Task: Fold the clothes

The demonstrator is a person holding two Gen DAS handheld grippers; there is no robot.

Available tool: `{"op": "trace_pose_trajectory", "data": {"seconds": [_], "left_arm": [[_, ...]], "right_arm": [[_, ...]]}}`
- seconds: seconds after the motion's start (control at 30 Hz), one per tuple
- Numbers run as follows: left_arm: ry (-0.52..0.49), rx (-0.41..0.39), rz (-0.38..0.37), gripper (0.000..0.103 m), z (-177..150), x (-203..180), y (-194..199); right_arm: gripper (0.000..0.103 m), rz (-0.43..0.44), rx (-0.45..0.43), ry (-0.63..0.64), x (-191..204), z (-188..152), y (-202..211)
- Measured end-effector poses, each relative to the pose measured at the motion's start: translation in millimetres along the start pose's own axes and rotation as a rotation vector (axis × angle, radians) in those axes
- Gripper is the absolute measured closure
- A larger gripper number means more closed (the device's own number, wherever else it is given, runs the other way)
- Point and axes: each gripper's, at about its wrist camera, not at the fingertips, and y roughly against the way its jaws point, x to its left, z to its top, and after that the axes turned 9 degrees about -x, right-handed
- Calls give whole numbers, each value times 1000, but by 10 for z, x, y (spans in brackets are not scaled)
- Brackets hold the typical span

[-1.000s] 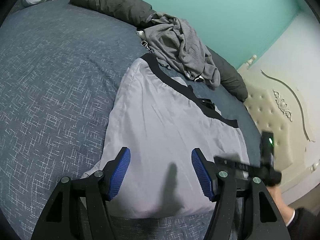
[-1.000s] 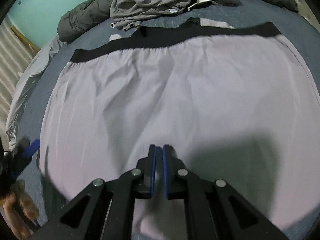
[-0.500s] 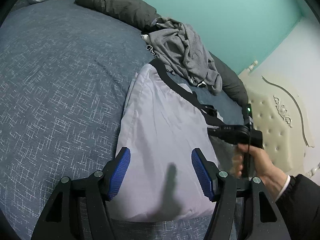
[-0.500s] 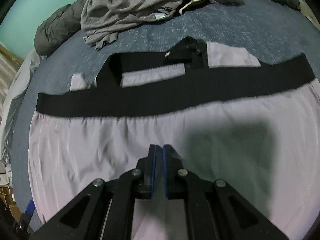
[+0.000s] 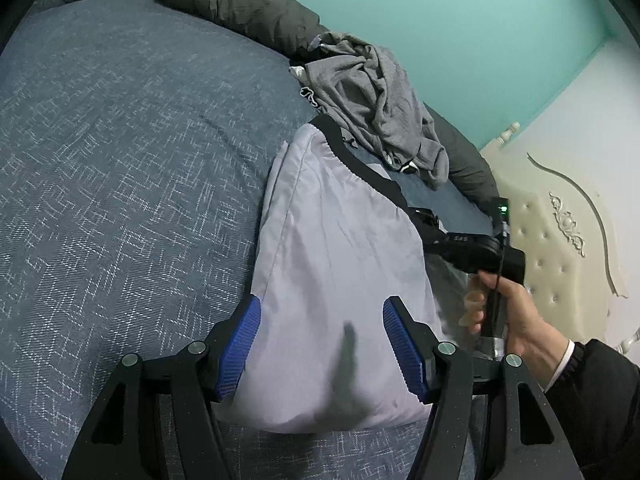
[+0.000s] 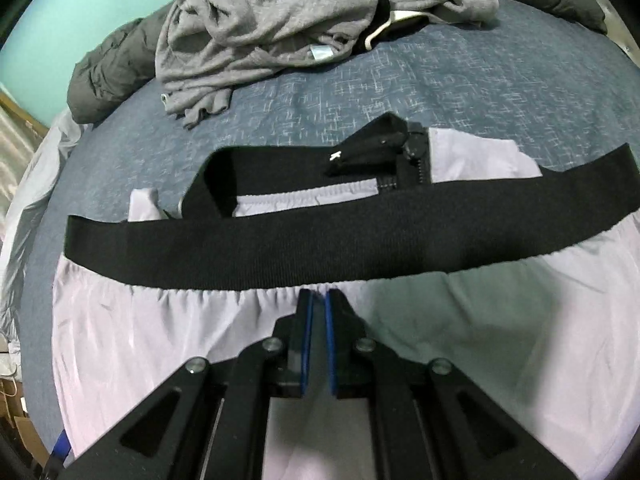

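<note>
Pale lilac shorts (image 5: 340, 248) with a black waistband (image 6: 280, 248) lie on the blue bed cover (image 5: 120, 160). My left gripper (image 5: 322, 344) hovers open over the near end of the shorts, its blue pads wide apart with nothing between them. My right gripper (image 6: 319, 296) is shut, with a strip of lilac cloth between its pads, and its tips sit just short of the waistband. In the left wrist view a hand (image 5: 516, 320) holds the right gripper's black handle (image 5: 480, 254) at the shorts' right edge. The shorts look narrow there, doubled over.
A crumpled grey garment (image 5: 372, 92) lies just beyond the waistband, also near in the right wrist view as the grey pile (image 6: 260, 24). A dark rolled duvet (image 5: 240, 4) runs along the teal wall. A cream tufted headboard (image 5: 560, 248) stands at the right.
My right gripper, still shut, has travelled across the shorts up to the waistband, and the shorts have become narrower in the left view. My left gripper stays open and has barely moved.
</note>
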Motion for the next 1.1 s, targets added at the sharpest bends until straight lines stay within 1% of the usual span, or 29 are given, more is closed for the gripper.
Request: {"op": "trace_pose_trajectory", "data": {"seconds": [0.1, 0.13, 0.17, 0.23, 0.33, 0.43, 0.5, 0.67, 0.83, 0.87, 0.9, 0.93, 0.97, 1.0, 1.1], "left_arm": [[-4, -2, 5, 35, -6, 9, 13], [-5, 0, 6, 35, -7, 16, 11], [-6, 2, 7, 35, -9, 24, 9], [-9, 6, 10, 35, -12, 39, 6], [-6, 18, 20, 35, -23, 80, -11], [19, 30, 23, 26, -36, 146, -28], [44, 24, 9, 25, -32, 180, -5], [73, 18, 10, 23, -37, 232, 49], [76, 49, 14, 23, -109, 248, 55], [85, 55, 17, 23, -131, 267, 56], [91, 60, 25, 23, -150, 287, 57], [93, 66, 36, 23, -168, 302, 55], [93, 75, 46, 23, -190, 314, 53], [95, 81, 55, 23, -211, 323, 53], [107, 95, 63, 23, -266, 324, 58]], "right_arm": [[98, 16, -72, 4, 6, 32, 178], [98, 22, -84, 4, 21, 57, 187], [96, 29, -82, 6, 39, 80, 165], [95, 15, -56, 35, 104, 109, 56], [95, -11, 21, 78, 151, 94, -179], [95, -8, 32, 66, 141, 112, -228], [95, -5, 35, 59, 141, 135, -225], [95, 96, -11, 7, 74, -4, 197], [93, 146, -34, -19, -128, -408, 758], [89, 154, -38, -34, -197, -493, 859], [82, 161, -42, -49, -271, -579, 962], [77, 167, -46, -65, -345, -665, 1065], [67, 174, -50, -80, -418, -751, 1168], [63, 172, -56, -87, -475, -822, 1249], [63, 155, -78, -103, -643, -1024, 1466]]}}
